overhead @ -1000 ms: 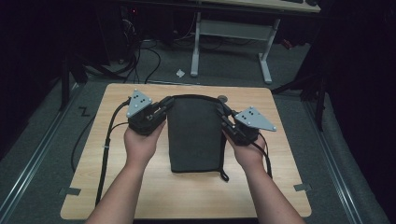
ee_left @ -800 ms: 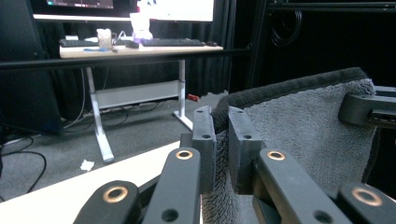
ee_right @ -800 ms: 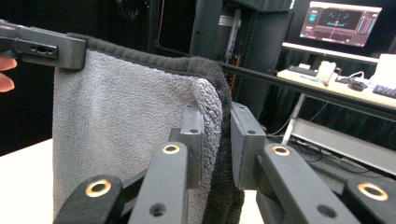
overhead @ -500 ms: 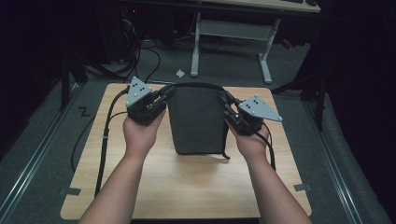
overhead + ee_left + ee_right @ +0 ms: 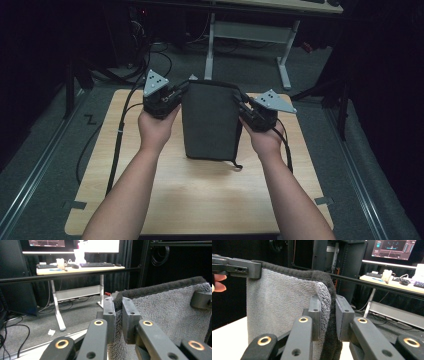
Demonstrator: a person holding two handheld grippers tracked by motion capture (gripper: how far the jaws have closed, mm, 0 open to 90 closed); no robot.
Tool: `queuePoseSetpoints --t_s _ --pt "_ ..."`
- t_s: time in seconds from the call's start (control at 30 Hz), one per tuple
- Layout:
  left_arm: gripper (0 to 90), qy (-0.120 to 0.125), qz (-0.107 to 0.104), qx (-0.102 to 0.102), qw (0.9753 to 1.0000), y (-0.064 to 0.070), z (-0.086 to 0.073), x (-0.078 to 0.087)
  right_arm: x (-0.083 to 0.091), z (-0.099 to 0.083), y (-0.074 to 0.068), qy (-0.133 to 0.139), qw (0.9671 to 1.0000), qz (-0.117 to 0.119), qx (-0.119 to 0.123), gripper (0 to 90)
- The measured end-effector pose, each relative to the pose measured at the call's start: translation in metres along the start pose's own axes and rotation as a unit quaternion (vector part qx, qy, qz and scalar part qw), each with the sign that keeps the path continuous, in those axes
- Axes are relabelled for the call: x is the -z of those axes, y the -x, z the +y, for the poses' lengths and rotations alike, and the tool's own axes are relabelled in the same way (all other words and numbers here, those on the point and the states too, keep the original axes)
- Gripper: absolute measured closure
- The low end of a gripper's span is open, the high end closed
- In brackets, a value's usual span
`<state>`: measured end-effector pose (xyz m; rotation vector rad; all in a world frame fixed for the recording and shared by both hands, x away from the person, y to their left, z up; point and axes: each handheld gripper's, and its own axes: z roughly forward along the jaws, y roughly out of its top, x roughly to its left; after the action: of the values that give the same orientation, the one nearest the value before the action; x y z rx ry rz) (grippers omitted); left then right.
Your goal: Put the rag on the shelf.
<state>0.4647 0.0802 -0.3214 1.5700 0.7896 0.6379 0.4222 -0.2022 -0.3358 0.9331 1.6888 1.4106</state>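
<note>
Above one table (image 5: 210,200), two grippers pinch one towel (image 5: 210,120).

A grey terry towel (image 5: 210,120) hangs upright above the table, held by its top corners.

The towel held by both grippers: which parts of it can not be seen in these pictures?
- High view: the towel hides the table beneath it, and its top corners sit inside the left gripper and right gripper.
- Both gripper views: the bottom edge cuts off the towel's lower part.
</note>
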Motion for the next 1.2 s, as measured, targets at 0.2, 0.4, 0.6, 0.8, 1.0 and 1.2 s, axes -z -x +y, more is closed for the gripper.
queuePoseSetpoints --t_s 0.2,0.4,0.6,0.8,1.0,1.2 --pt "83.0 -0.004 0.006 -0.005 1.0 -0.006 0.005 -0.018 -0.014 0.001 0.014 -0.005 0.9999 0.003 -0.015 78.1" --pt "83.0 -0.005 0.005 -0.014 0.9999 -0.01 0.01 -0.035 -0.021 0.005 0.024 -0.006 1.0 -0.002 -0.007 78.0" --pt "82.8 -0.043 0.008 -0.006 0.999 -0.026 -0.006 -0.057 -0.041 0.001 0.038 -0.039 0.9992 0.003 -0.005 77.3" --pt "82.8 -0.062 0.007 -0.005 0.998 -0.031 -0.019 -0.069 -0.056 -0.01 0.045 -0.067 0.9977 0.006 0.01 76.9" --pt "82.5 -0.083 0.002 0.0 0.9965 -0.035 -0.029 -0.075 -0.065 -0.021 0.052 -0.087 0.996 0.006 0.015 76.4" --pt "82.9 -0.105 -0.006 0.017 0.9943 -0.039 -0.043 -0.079 -0.069 -0.029 0.052 -0.102 0.9946 0.008 0.016 76.8"
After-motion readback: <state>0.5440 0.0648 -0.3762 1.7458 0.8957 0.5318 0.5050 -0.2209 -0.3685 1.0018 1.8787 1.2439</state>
